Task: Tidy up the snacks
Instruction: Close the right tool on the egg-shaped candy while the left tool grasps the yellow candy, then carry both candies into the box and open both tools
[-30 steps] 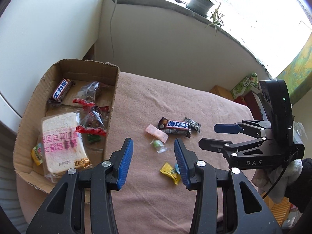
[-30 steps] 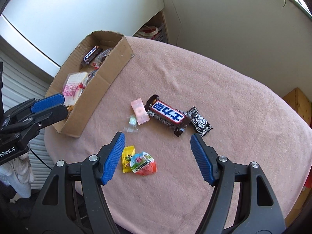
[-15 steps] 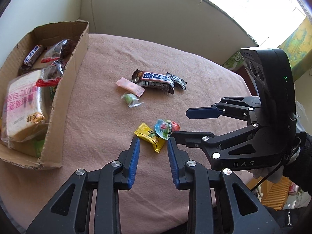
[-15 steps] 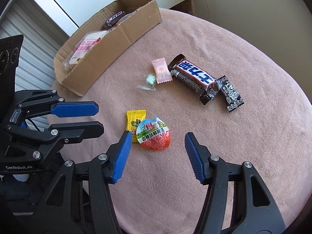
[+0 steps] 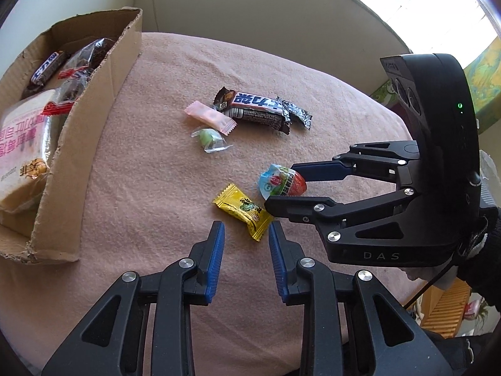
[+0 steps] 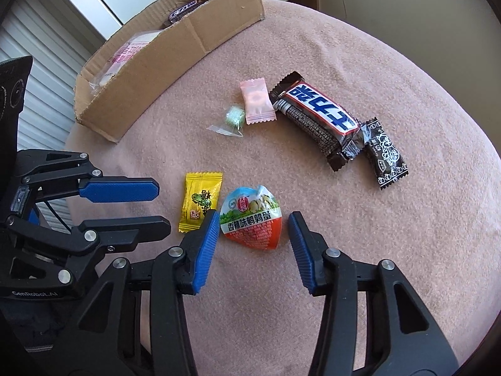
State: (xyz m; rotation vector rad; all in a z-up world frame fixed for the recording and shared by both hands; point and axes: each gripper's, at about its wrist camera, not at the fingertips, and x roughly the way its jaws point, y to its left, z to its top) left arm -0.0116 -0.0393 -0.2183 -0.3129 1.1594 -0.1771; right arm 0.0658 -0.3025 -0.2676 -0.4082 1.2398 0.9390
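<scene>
Snacks lie loose: yellow candy (image 5: 242,211) just ahead of the left gripper (image 5: 245,235), jaws apart; egg packet (image 6: 252,221) between the closing right gripper (image 6: 253,224) jaws, untouched.

A plain dusty-pink cloth is seen over the surface (image 6: 391,250). Beside the ribbed blue fingers (image 6: 205,250), a yellow candy wrapper (image 6: 200,205) with green print is shown; between them, a blue, green and red-brick-patterned egg packet (image 6: 252,219).
</scene>
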